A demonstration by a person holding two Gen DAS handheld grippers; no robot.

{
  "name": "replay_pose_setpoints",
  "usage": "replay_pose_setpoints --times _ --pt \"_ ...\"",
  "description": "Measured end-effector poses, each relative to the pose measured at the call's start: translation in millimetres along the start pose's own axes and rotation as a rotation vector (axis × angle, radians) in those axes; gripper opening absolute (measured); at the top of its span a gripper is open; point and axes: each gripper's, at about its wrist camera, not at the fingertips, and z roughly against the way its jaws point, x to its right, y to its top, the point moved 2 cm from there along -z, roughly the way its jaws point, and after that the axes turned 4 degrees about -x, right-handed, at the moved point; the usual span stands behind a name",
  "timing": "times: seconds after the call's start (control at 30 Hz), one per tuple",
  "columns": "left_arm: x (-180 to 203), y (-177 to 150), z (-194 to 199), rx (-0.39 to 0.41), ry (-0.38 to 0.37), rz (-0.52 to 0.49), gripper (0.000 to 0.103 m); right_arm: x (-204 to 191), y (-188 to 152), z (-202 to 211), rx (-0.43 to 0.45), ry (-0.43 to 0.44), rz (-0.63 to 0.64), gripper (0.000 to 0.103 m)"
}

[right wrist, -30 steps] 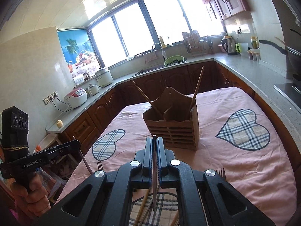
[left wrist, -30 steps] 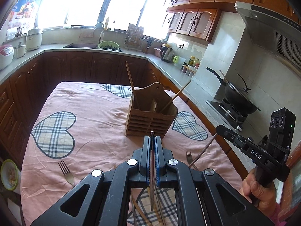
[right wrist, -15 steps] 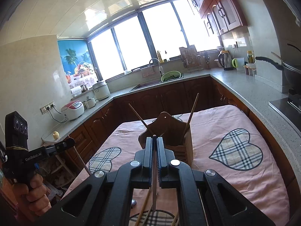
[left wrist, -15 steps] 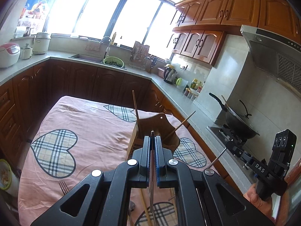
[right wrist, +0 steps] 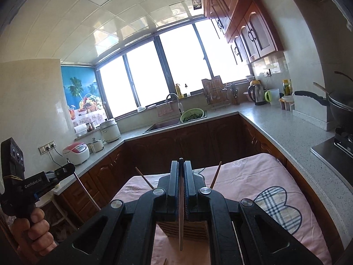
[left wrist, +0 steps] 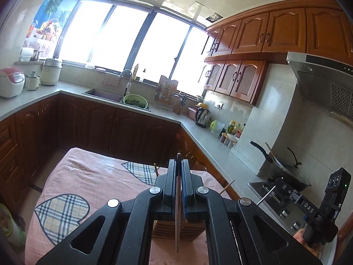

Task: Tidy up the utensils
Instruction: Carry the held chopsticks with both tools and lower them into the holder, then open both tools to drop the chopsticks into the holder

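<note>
Each tool is clamped on a chopstick: left tool [left wrist: 179, 176] on one chopstick [left wrist: 177, 225], right tool [right wrist: 181, 181] on another [right wrist: 181, 227]; only the right view shows a gripping hand [right wrist: 33, 231] at 8 o'clock.

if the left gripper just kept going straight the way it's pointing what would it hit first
Probably the wooden utensil holder just ahead and below the left gripper, which is shut on a chopstick; depth is unclear, so it might pass just above.

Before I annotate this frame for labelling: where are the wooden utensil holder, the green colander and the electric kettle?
wooden utensil holder [right wrist: 194, 230]: right wrist view, slatted front wall.
green colander [right wrist: 192, 114]: right wrist view, greens inside its rim.
electric kettle [left wrist: 201, 117]: left wrist view, steel body.
</note>
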Motion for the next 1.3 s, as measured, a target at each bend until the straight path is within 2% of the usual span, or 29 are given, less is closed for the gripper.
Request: replay_pose_setpoints --times 0.27,0.5,0.73,0.87,1.17,1.3 --pt "-1.7 8.1 -44.6 0.064 0.012 0.012 0.002 14.4 26.4 -23.8 0.065 -0.038 -0.029 0.004" --pt "-5.7 -10.7 -100.7 0.097 0.059 0.034 0.002 29.9 26.8 -55.8 0.064 -0.060 -0.058 0.004" --pt "-12.4 -52.7 -169.4 0.063 0.111 0.075 0.002 38.3 -5.7 -85.8 0.036 -0.080 -0.062 0.004" --pt "-10.0 -65.1 -197.4 0.039 0.113 0.109 0.002 41.4 -21.3 -97.3 0.037 -0.099 -0.067 0.004" --pt "-8.0 -67.7 -236.0 -0.015 0.112 0.109 0.003 53.2 -46.6 -116.5 0.020 -0.112 -0.104 0.004" --pt "-8.8 -63.1 -247.1 -0.036 0.111 0.095 0.003 54.4 -47.9 -116.0 0.022 -0.112 -0.104 0.004"
